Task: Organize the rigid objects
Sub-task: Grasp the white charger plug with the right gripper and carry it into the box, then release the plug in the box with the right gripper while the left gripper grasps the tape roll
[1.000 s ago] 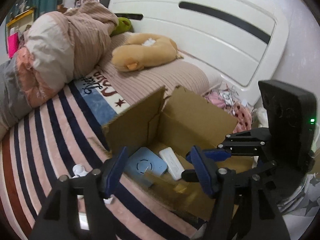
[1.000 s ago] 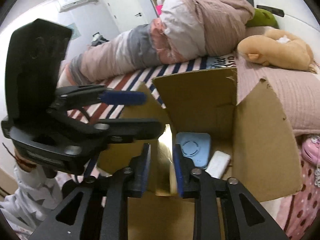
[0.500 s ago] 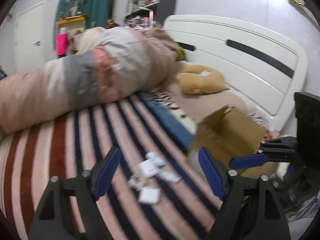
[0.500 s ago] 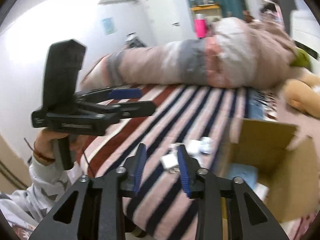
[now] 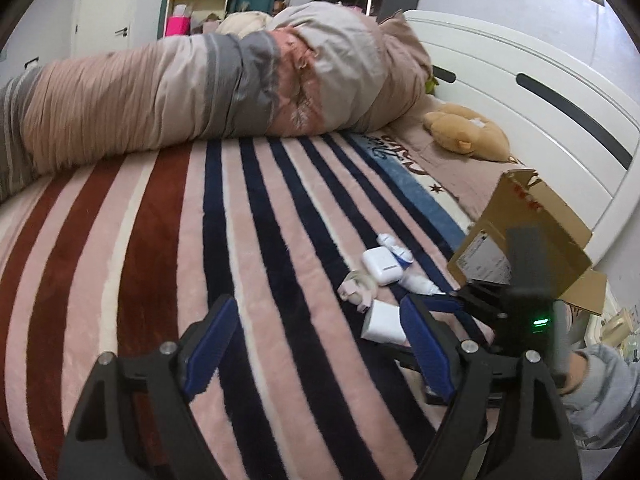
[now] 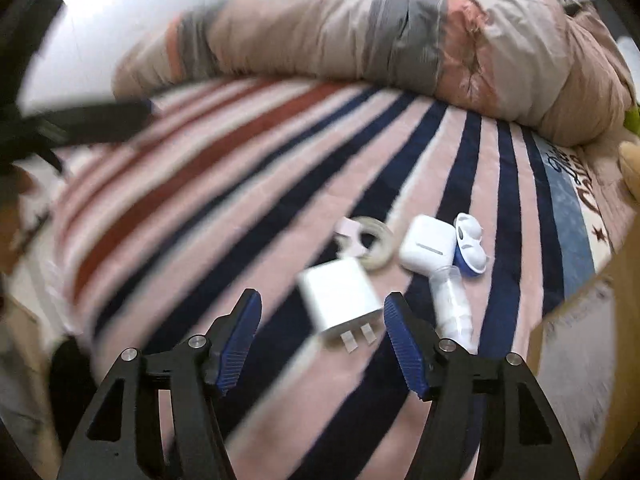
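Several small white objects lie on the striped blanket. A white plug charger (image 6: 340,298) (image 5: 382,322) lies just ahead of my right gripper (image 6: 322,334), which is open and empty, its jaws to either side of the charger's near end. Beyond it are a tape ring (image 6: 372,246) (image 5: 360,284), a white earbud case (image 6: 428,244) (image 5: 382,266), a blue and white item (image 6: 470,246) and a clear tube (image 6: 452,306). My left gripper (image 5: 316,344) is open and empty, above the blanket left of the pile. The cardboard box (image 5: 532,232) stands at the right.
A rolled quilt (image 5: 200,80) lies across the far side of the bed. A plush toy (image 5: 468,132) sits by the white headboard (image 5: 540,92). The right gripper's body (image 5: 520,304) stands between the pile and the box in the left wrist view.
Both grippers have swung away from the box toward the pile on the blanket. The right gripper, nearly shut before, has opened and come close over the white charger.
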### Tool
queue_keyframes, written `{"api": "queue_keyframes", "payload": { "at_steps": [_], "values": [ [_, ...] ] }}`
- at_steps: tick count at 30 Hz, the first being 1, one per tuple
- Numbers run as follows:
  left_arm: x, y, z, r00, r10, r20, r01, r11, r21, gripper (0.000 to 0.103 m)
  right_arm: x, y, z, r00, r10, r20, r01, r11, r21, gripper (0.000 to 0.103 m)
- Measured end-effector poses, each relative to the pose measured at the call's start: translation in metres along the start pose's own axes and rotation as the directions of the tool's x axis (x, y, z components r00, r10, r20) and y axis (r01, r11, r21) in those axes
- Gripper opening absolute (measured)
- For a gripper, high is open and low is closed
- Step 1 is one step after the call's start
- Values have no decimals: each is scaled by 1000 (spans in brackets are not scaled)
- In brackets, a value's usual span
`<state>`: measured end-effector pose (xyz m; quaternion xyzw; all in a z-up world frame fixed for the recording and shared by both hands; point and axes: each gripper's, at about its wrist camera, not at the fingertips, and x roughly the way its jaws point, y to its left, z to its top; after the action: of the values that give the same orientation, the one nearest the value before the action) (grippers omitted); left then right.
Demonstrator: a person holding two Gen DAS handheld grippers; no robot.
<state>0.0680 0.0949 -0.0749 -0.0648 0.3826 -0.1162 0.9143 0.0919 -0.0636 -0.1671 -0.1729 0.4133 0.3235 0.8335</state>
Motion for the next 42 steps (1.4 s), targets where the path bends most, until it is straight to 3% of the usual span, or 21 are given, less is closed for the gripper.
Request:
{"api": "queue_keyframes", "payload": {
  "at_steps": [2,5,8,11,13,15,18,20,22,25,27,29,32,37,42],
  "values": [
    [5,3,0,1000,4,-3,-4,1000,-6,81,12,-3,-1,1000,17,-9,-17,1000,-2,43],
    [13,4,-1,1000,17,-10,-17,1000,-7,81,-10,0,-3,1000,26,2,-26,1000,15,41],
    [23,4,1,1000,2,-22,-2,1000,-7,81,-71,8,-1,994,68,83,-70,997,19,41],
    [40,-6,4,999,-17,-38,18,1000,21,81,-150,1,4,973,110,201,-121,992,43,41],
    [59,-19,6,998,-35,-61,38,998,52,81,-198,-17,7,960,84,268,-106,992,71,42],
    [79,-30,9,996,-40,-84,47,996,79,81,-233,-47,6,956,-5,292,-36,990,133,42],
    [110,-45,10,991,-36,-128,53,990,132,80,-247,-88,-3,959,-161,233,113,972,205,42],
    [133,-50,8,986,-20,-167,46,987,154,74,-238,-114,-10,959,-241,148,204,952,228,42],
    [150,-52,4,980,-1,-201,33,987,156,60,-218,-136,-19,962,-265,66,242,940,240,42],
    [162,-54,-1,978,15,-210,20,986,167,50,-190,-154,-31,960,-279,-38,280,929,243,42],
    [164,-56,-1,980,34,-197,3,983,185,40,-183,-160,-38,955,-290,-57,295,919,260,42],
    [164,-56,-1,981,32,-191,3,983,181,40,-189,-157,-40,949,-311,-46,311,909,277,43],
    [162,-56,-1,982,30,-186,7,981,196,40,-200,-160,-35,957,-290,-5,278,911,304,43],
    [137,-51,8,990,31,-141,-5,983,184,40,-221,-126,-19,967,-218,131,175,944,279,43],
    [61,-50,43,999,49,-21,-44,981,187,40,-232,-72,10,962,-46,267,4,987,158,43]
  ]
}}
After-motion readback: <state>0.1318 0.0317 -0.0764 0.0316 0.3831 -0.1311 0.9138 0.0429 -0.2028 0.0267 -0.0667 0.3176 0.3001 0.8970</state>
